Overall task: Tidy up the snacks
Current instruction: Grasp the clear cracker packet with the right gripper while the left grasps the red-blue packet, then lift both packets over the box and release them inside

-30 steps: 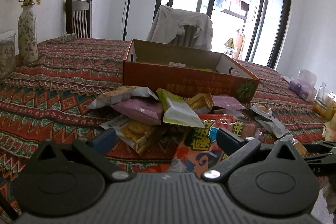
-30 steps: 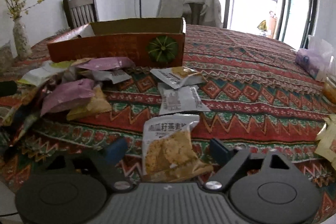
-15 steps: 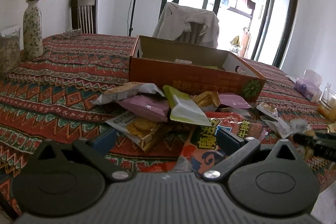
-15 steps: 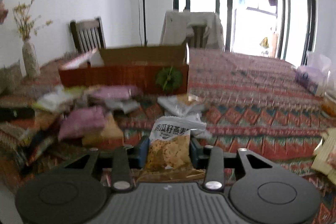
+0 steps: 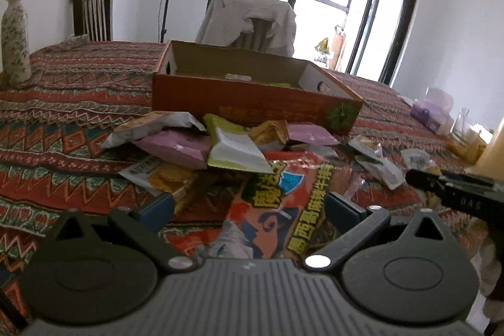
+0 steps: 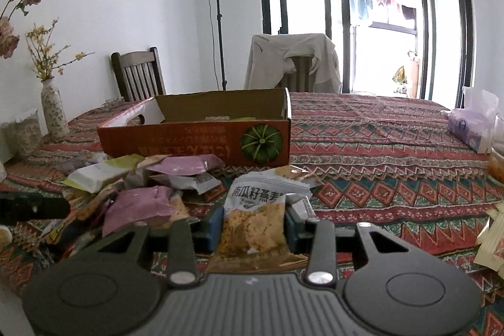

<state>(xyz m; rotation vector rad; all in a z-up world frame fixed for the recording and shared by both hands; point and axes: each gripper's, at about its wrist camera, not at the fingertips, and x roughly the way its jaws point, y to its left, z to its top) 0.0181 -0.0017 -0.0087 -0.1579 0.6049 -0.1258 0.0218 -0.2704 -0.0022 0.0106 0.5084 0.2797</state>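
While its jaws pinch a white-topped oat crisp packet from both sides, the right gripper holds the snack above the patterned tablecloth. The left gripper stands wide open over a large red snack bag, gripping nothing. Beyond lies a heap of loose snack packets. Farther back, the orange cardboard box holds only a few flat items, hard to make out.

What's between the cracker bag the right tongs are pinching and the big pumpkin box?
In the right wrist view, between the cracker bag and the pumpkin box lie more loose snack packets on the patterned tablecloth.
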